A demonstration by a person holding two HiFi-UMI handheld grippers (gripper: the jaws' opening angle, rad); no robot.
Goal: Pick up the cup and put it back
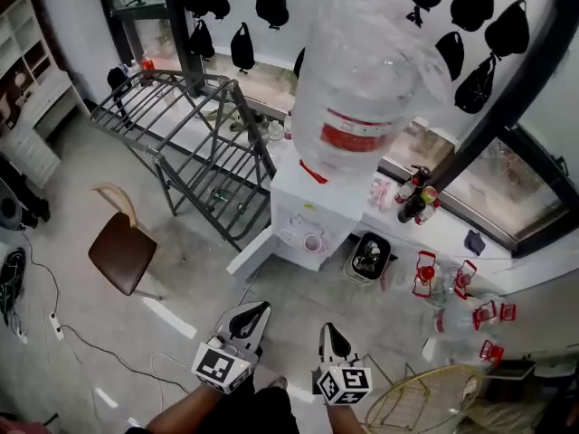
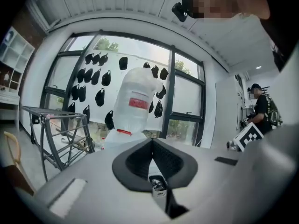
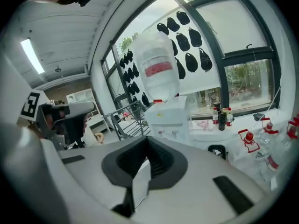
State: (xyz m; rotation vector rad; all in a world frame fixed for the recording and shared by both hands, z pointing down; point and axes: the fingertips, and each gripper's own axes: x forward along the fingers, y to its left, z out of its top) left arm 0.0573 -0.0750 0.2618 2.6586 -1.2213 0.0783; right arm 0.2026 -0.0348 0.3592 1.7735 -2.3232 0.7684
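A small pale cup stands on the tap ledge of a white water dispenser, under its big clear bottle. The dispenser also shows in the left gripper view and the right gripper view; I cannot make out the cup there. My left gripper and right gripper hang side by side at the bottom of the head view, well short of the dispenser and pointing toward it. Both are shut and hold nothing; their pads meet in the left gripper and right gripper views.
A grey metal rack and a brown chair stand left of the dispenser. A black bin and several red-handled bottles sit to its right, with a wire basket nearer. A person stands at the far right.
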